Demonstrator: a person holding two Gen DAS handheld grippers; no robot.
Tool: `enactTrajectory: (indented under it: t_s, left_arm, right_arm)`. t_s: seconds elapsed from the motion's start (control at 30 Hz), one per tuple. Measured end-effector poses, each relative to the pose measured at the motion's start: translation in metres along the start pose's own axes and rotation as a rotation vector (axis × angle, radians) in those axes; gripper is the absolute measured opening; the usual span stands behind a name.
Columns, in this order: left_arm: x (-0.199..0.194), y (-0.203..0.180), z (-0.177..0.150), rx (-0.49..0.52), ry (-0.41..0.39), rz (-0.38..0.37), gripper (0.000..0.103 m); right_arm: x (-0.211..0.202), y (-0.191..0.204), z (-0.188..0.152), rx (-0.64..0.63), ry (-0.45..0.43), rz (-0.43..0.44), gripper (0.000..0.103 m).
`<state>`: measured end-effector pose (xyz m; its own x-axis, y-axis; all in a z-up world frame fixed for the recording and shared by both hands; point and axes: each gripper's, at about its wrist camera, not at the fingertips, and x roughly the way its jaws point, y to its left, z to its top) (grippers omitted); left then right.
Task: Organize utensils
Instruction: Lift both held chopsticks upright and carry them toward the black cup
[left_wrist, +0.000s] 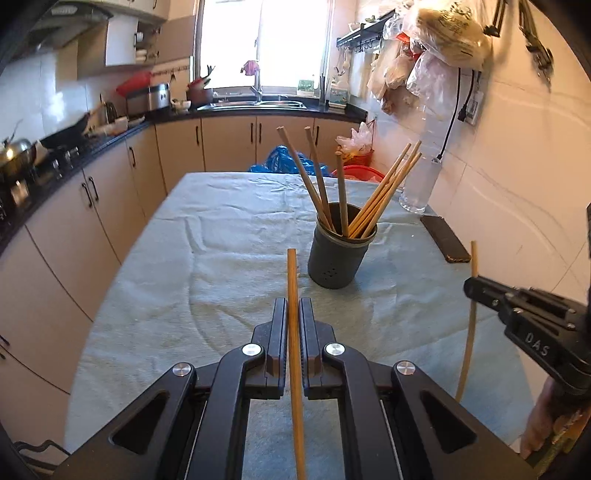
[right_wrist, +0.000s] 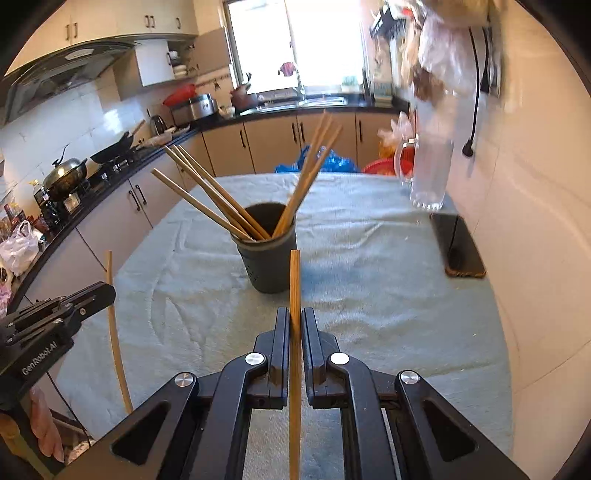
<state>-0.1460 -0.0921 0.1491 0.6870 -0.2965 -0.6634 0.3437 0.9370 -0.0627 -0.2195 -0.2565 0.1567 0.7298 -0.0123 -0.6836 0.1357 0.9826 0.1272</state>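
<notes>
Nearest, the left gripper (left_wrist: 292, 314) clenched 1 chopstick (left_wrist: 293, 295); the right gripper (right_wrist: 295, 325) clenched another chopstick (right_wrist: 295, 280). Beyond stood the holder (left_wrist: 338, 254), chopsticks inside. Seemingly mid-carry; next, tips must drop into its mouth.

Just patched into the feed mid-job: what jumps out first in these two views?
Each gripper is shut on one chopstick: the left gripper pinches the left chopstick, the right gripper the right chopstick, both sticks poking up past the jaws. Straight ahead, mid-table on the pale blue cloth, a dark grey holder already bristles with chopsticks.
</notes>
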Motion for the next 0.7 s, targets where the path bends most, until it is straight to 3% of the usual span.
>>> enactTrajectory:
  t_s: [0.27,0.7]
  left_arm:
    - [-0.018,-0.007,-0.005,0.028,-0.031,0.063,0.005]
    - [-0.034,-0.016,-0.006,0.060,-0.065,0.076,0.005]
  right_arm:
    - [-0.022,0.001,-0.007,-0.003,-0.043,0.009,0.007]
    - [-0.044,0.000,-0.007,-0.004,-0.094,0.017,0.007]
